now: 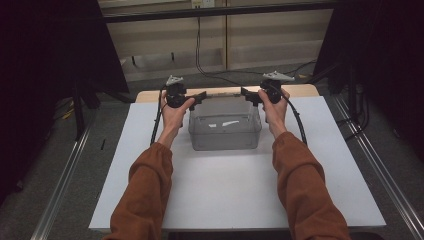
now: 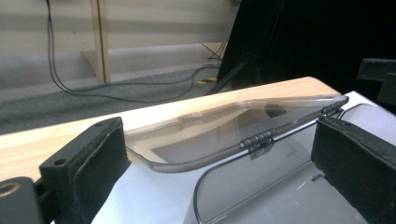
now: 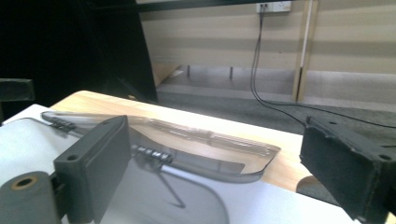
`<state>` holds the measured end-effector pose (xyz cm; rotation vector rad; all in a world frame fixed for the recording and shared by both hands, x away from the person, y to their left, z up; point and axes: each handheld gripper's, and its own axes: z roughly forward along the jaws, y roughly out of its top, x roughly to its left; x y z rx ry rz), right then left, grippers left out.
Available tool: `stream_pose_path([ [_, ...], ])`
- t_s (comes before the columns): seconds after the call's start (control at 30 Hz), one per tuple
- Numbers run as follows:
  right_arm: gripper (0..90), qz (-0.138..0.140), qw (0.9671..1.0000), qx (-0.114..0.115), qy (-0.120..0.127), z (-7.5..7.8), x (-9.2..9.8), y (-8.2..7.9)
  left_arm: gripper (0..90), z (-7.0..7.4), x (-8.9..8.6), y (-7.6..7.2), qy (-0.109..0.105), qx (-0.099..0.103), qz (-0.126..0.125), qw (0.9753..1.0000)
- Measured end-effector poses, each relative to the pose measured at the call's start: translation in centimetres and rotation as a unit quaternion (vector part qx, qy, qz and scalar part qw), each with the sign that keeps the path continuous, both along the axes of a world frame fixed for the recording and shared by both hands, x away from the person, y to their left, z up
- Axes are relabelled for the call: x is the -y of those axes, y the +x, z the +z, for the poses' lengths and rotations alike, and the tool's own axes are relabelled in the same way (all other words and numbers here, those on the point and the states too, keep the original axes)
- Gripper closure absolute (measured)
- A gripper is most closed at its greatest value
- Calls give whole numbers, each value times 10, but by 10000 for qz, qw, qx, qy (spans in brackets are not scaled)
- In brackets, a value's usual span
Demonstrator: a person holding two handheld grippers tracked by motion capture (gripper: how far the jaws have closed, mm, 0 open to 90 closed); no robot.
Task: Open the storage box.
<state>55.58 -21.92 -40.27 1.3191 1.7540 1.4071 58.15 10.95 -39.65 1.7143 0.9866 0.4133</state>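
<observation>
Both tools, left tool (image 1: pixel 199 96) and right tool (image 1: pixel 248 95), wide open, gripping nothing, upper centre flanking hinged lid (image 2: pixel 224 128) of clear box (image 1: pixel 225 131); uneven grab could twist the hinges.

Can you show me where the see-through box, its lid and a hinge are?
clear box (image 1: pixel 225 134): high view, front wall.
lid (image 2: pixel 205 128): left gripper view, flat panel.
hinge (image 2: pixel 257 138): left gripper view, ribbed knuckle.
</observation>
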Motion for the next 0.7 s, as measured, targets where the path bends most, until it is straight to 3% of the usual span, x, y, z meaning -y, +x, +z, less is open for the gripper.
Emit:
stream_pose_path([
  [0.17, 85, -29, 9997, 116, -206, 0, -1, -9, 34, 6, -2, -12, 60, 327, -6, 9994],
  [0.27, 57, -55, 9994, 220, -273, 2, -2, -15, 31, 9, -4, -18, 44, 364, -63, 9993],
  [0.5, 35, -94, 9988, 370, -297, 2, 0, -30, 37, 9, -6, -36, 29, 641, -51, 9979],
  [0.57, 27, -100, 9987, 388, -311, 3, 1, -32, 39, 7, -9, -42, 123, 781, -16, 9969],
  [0.63, 3, -93, 9990, 370, -232, 3, 1, -40, 39, 5, -13, -47, -17, 771, 52, 9970],
  [0.7, 6, -74, 9992, 356, -192, 3, 1, -43, 38, 4, -16, -51, 61, 789, 69, 9968],
])
